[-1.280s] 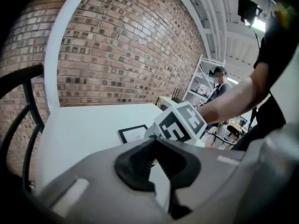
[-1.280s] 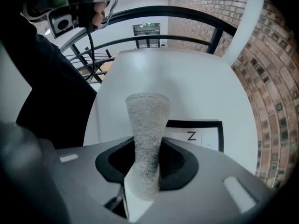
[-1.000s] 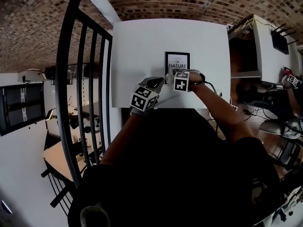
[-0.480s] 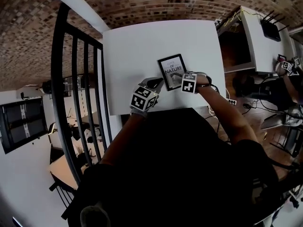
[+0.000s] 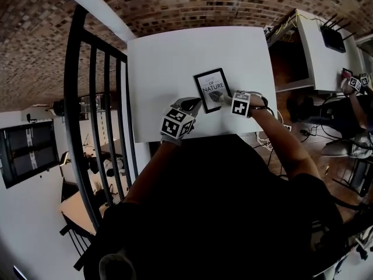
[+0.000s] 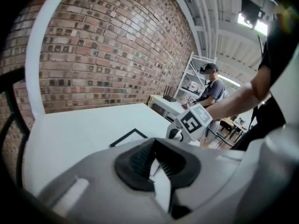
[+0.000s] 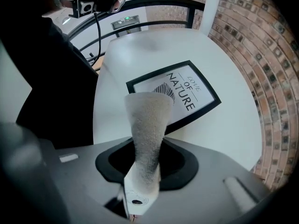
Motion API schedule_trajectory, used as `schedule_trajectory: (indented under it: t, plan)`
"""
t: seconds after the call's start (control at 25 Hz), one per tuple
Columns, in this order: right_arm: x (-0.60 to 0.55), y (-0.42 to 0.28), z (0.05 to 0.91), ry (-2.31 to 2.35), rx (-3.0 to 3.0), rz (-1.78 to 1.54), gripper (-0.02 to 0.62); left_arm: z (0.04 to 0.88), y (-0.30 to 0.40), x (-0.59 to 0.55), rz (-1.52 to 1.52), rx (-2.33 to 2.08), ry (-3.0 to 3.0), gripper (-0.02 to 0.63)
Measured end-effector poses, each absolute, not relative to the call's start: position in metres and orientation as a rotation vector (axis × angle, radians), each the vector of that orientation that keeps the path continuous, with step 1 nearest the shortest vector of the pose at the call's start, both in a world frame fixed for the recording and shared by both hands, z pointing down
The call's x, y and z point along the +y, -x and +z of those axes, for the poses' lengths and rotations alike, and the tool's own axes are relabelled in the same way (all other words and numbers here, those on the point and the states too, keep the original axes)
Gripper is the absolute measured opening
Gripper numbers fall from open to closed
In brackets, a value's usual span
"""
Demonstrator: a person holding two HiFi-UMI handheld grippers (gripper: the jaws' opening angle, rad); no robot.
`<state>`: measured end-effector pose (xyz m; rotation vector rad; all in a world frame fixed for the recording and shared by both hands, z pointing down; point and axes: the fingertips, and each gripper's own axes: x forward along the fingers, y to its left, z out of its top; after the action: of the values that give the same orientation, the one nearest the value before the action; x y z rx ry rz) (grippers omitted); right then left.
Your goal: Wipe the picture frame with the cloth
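While your right gripper [image 7: 142, 181] pinches the grey cloth [image 7: 147, 120], whose free end reaches just ahead over the black picture frame [image 7: 198, 85] lying flat on the white table [image 7: 224, 139], your left gripper [image 6: 156, 167] sits pressed together, empty, beside that frame.

The table [image 5: 169, 69] is a white rectangular surface occupying the upper centre of the head view. Its top is smooth and matte, with straight edges and square corners. One item lies directly on it: the picture frame [image 5: 211, 89], placed flat, face up, in the lower right portion of the tabletop, near the lower edge. The frame has a narrow black border around a white print bearing the word "NATURE". Its sides are rotated slightly out of line with the table edges.
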<state>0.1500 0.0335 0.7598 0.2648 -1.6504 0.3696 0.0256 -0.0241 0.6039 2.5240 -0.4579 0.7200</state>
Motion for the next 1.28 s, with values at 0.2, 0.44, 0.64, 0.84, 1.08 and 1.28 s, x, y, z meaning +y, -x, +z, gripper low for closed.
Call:
schedule_trajectory:
  t: [0.2, 0.44, 0.64, 0.84, 1.08, 1.28]
  plan:
    - [0.015, -0.146, 0.735, -0.412, -1.789, 0.42, 0.127, 0.597, -0.023, -0.024, 0.694, -0.478, -2.534, 0.002]
    - [-0.024, -0.112, 0.655, -0.731, -2.214, 0.529, 0.126, 0.56, -0.027, -0.034, 0.503, -0.538, -2.659, 0.002]
    - [-0.042, -0.105, 0.564, -0.988, -2.518, 0.497, 0.126, 0.511, -0.039, -0.037, 0.312, -0.542, -2.797, 0.002]
    - [-0.039, -0.11, 0.492, -1.15, -2.706, 0.39, 0.126, 0.468, -0.046, -0.033, 0.138, -0.503, -2.905, 0.002]
    - [-0.031, -0.112, 0.437, -1.206, -2.811, 0.269, 0.126, 0.428, -0.05, -0.029, 0.051, -0.498, -2.957, 0.002]
    - [-0.04, -0.115, 0.4, -1.208, -2.86, 0.154, 0.126, 0.41, -0.058, -0.04, 0.062, -0.51, -2.986, 0.002]
